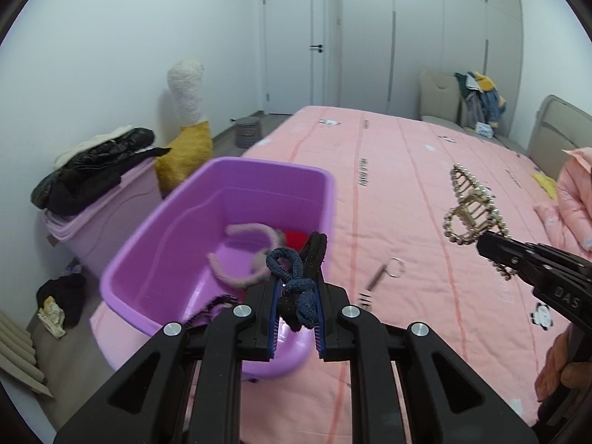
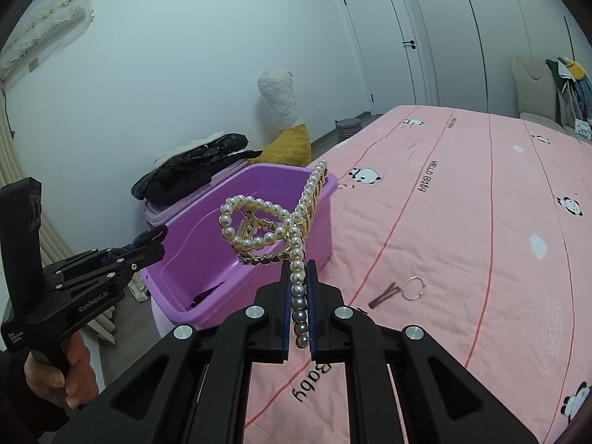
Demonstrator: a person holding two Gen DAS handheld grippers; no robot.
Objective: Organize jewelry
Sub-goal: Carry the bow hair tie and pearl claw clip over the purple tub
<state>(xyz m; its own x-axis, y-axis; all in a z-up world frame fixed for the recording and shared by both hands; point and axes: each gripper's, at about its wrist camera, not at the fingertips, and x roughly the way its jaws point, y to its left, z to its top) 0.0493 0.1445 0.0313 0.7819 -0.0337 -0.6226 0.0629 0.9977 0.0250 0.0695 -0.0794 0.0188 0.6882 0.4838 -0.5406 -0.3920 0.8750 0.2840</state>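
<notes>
Left claw (image 1: 296,296) grips blue scrunchie (image 1: 296,285), right claw (image 2: 299,307) grips pearl clip (image 2: 273,222); release both above purple bin (image 1: 177,236).

Pink panda bedspread (image 2: 462,222), white door (image 1: 292,48), black jacket (image 1: 92,170) — on lilac lidded bin (image 1: 111,214), goose plush (image 2: 285,118)

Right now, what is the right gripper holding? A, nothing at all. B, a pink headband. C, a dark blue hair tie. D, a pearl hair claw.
D: the right gripper is shut on the pearl hair claw, its beaded arm pinched between the fingers. The dark blue hair tie is in the left gripper, and the pink headband lies in the purple bin.
</notes>
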